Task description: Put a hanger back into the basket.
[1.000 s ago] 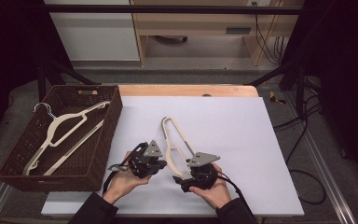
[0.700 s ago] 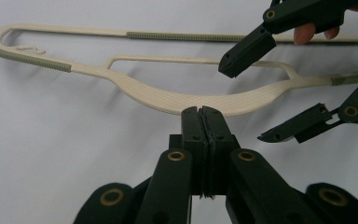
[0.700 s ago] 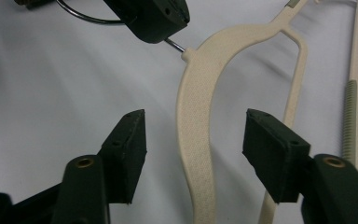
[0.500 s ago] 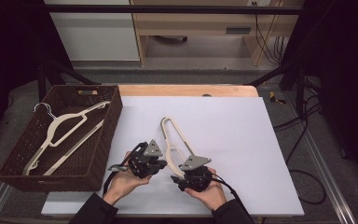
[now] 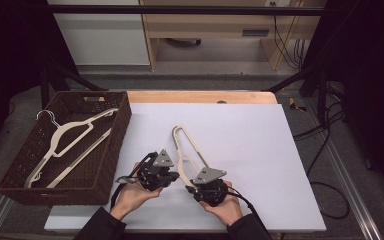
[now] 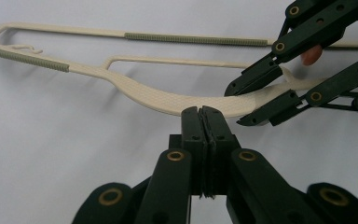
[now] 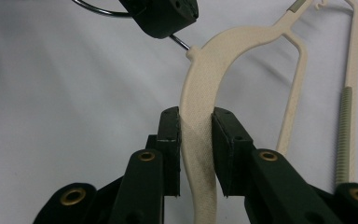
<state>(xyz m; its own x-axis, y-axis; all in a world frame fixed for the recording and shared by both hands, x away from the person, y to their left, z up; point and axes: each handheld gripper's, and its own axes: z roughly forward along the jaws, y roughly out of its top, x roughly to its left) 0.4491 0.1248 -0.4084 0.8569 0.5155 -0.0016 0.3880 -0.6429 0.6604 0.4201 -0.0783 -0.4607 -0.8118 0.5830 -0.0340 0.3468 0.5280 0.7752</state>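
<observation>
Fingers of your right gripper [image 7: 196, 123], just closing, clamp the hanger [image 5: 187, 150] lying at table [image 5: 260, 150] centre, your left gripper [image 6: 203, 122] pinches its hook toward nine o'clock; uneven lifting could twist it free.

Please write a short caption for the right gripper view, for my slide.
Right tongs closing on the cream hanger above the white table; left tongs hold its metal hook.

Right gripper [image 7: 196, 122] jaws have just been closing, now pinched on the cream hanger [image 7: 200, 154] arm, lower centre of the right gripper view. In the high view the right gripper sits slightly further left, at the lower centre, than before.
</observation>
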